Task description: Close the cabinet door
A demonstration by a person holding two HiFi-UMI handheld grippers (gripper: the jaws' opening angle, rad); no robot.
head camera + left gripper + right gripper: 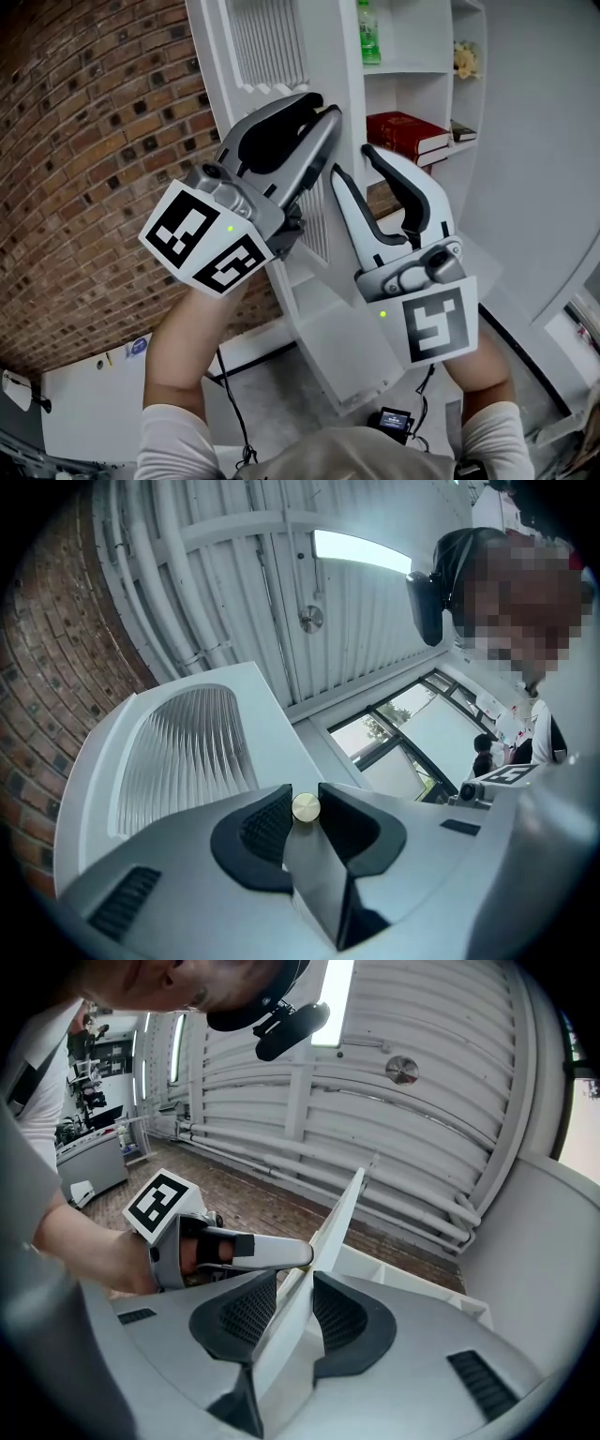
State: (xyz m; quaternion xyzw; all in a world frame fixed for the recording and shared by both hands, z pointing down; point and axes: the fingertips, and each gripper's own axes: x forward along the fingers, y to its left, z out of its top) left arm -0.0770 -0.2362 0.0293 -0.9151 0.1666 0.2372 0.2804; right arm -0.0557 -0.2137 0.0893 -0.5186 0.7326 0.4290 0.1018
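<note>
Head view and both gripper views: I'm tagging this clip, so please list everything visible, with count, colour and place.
cabinet door: 1, white with a ribbed glass panel, open, centre
brass knob: 1, gold, on the door
shelf unit: 1, white, behind the door
bottle: 1, green, upper shelf
red book: 1, red, shelf below the bottle
dark book: 1, dark, right of the red book
brick wall: 1, red-brown, left
black device: 1, black, on the floor at the bottom
left tongs: 1, grey, closed on the brass knob
right tongs: 1, grey, closed on the door's edge
forearms: 2, bare, bottom
</note>
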